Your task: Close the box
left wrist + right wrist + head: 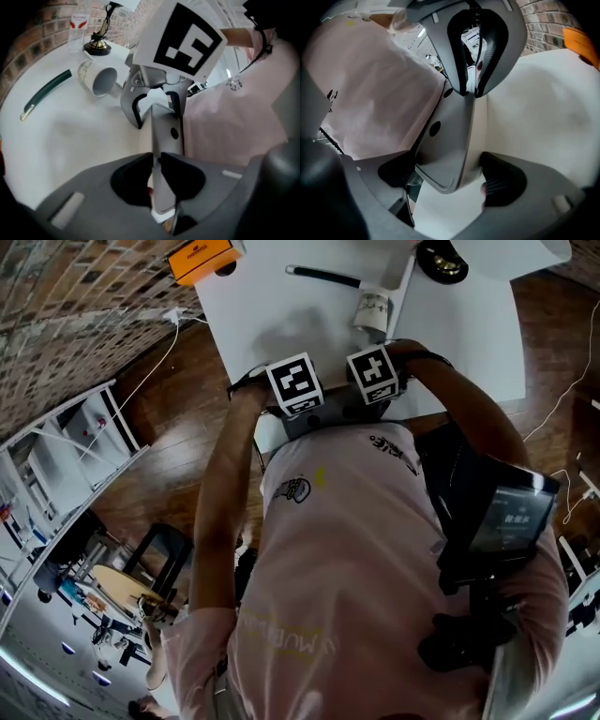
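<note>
- Looking down in the head view, the left gripper [300, 390] and right gripper [375, 371] face each other, their marker cubes just beside one another at the near edge of the white worktop [281, 324] and close against the person's pink shirt [347, 549].
- The orange box [200, 259] sits at the worktop's far left corner, well apart from both grippers. I cannot tell whether its lid is up or down.
- A cup [372, 312] lies on its side mid-worktop, and a dark pen [323, 277] lies beyond it.
- In the left gripper view, the left gripper's [156, 161] pads are pinched together on a thin grey plate [164, 136] that runs up toward the right gripper's [154, 105] spread jaws.
- The tipped cup [101, 79] and the pen [47, 93] lie to the left, and the shirt [234, 112] fills the right.
- In the right gripper view, the right gripper's [449, 180] jaws stand wide apart. The plate's [445, 140] rounded end hangs between them, clear of the right pad.
- The left gripper [468, 91] clamps the plate's narrow far end.
- The box [581, 40] shows as an orange corner at the worktop's far edge.
</note>
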Available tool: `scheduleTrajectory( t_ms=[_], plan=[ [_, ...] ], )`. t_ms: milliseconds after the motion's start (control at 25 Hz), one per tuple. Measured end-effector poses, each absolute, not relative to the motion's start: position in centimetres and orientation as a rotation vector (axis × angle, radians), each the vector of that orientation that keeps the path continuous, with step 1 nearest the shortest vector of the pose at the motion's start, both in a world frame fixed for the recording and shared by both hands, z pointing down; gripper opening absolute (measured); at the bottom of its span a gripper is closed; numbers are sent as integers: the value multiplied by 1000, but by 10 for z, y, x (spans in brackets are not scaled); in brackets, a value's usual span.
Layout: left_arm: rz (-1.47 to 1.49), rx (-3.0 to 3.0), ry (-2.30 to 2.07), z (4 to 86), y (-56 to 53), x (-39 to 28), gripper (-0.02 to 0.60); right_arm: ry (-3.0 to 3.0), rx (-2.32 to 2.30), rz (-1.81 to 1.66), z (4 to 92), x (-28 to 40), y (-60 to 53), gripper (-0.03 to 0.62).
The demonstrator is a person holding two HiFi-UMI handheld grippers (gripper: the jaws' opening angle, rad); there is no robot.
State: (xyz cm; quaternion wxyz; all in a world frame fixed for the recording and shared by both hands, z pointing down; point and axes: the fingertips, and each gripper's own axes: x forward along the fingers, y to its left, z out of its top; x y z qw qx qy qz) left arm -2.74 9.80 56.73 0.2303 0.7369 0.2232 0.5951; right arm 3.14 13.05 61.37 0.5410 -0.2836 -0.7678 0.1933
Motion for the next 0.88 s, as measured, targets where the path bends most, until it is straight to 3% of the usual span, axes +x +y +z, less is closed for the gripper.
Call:
scheduleTrajectory(
  t_ms=[280, 680, 720, 880],
  plan=[
    [1645, 1959, 673, 558, 98, -27, 49, -1831, -662, 471, 610, 31, 131, 448],
    [1360, 2131, 671, 492, 104, -18, 29, -1824, -826, 579, 588, 36, 157, 456],
    [1327, 2141, 694, 484, 113, -17, 28, -1841, -841, 541, 583, 40, 160, 373],
    [1236, 2180, 731, 475, 130, -14, 18, -1914, -817, 593, 570, 38, 165, 417]
  ],
)
